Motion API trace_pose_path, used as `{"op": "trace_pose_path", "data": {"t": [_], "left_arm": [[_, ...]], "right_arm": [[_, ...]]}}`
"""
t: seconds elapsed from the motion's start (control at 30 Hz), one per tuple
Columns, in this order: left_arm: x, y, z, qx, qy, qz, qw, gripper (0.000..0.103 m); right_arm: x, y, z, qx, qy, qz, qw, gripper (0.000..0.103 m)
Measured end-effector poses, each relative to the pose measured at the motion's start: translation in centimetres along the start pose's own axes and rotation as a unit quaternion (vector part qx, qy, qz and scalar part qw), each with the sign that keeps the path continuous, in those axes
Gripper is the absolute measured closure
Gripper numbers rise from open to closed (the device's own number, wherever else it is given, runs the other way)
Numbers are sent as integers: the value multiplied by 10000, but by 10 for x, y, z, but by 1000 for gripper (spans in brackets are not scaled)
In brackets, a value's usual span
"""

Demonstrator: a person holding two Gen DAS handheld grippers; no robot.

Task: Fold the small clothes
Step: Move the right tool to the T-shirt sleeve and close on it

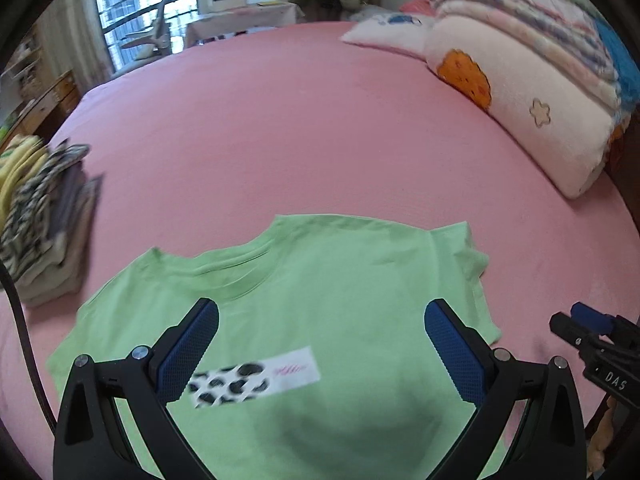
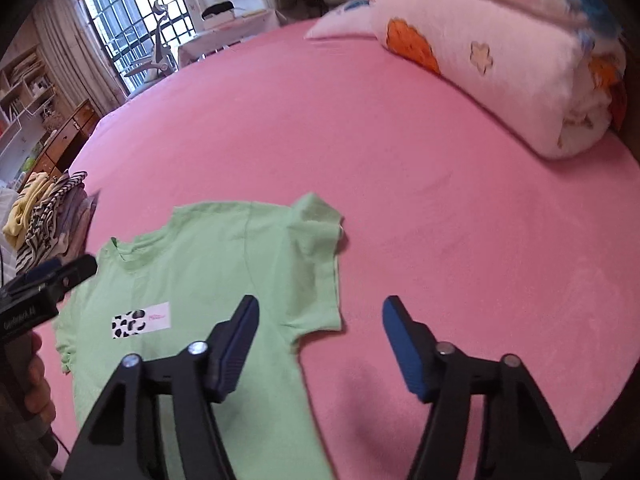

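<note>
your left gripper is spread wide, both blue pads clear of each other, pointing away from you. your right gripper is likewise spread, just to its right. your left hand, apparently bare, wraps the left handle, though it's blurred.

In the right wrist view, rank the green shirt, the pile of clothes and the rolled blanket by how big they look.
1. Green shirt and rolled blanket: too alike to rank; the shirt lies nearer the camera.
2. Pile of clothes: clearly smallest, though farther off.
</note>
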State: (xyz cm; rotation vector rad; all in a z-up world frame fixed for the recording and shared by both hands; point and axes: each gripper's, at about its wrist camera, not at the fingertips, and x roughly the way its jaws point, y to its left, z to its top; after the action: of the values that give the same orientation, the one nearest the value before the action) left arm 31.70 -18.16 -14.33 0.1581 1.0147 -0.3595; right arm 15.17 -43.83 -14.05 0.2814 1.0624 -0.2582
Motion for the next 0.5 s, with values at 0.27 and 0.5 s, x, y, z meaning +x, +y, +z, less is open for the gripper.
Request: {"op": "trace_pose_path", "data": {"t": [0.27,0.5], "left_arm": [[68,-72,45,1212,17,-276,9922,1],[114,-115,71,1778,306,-516,9822,1]], "right_arm": [[72,-27,-16,241,706,600,9954,62],[105,-35,-23,702,916,1147,9867,62]]}}
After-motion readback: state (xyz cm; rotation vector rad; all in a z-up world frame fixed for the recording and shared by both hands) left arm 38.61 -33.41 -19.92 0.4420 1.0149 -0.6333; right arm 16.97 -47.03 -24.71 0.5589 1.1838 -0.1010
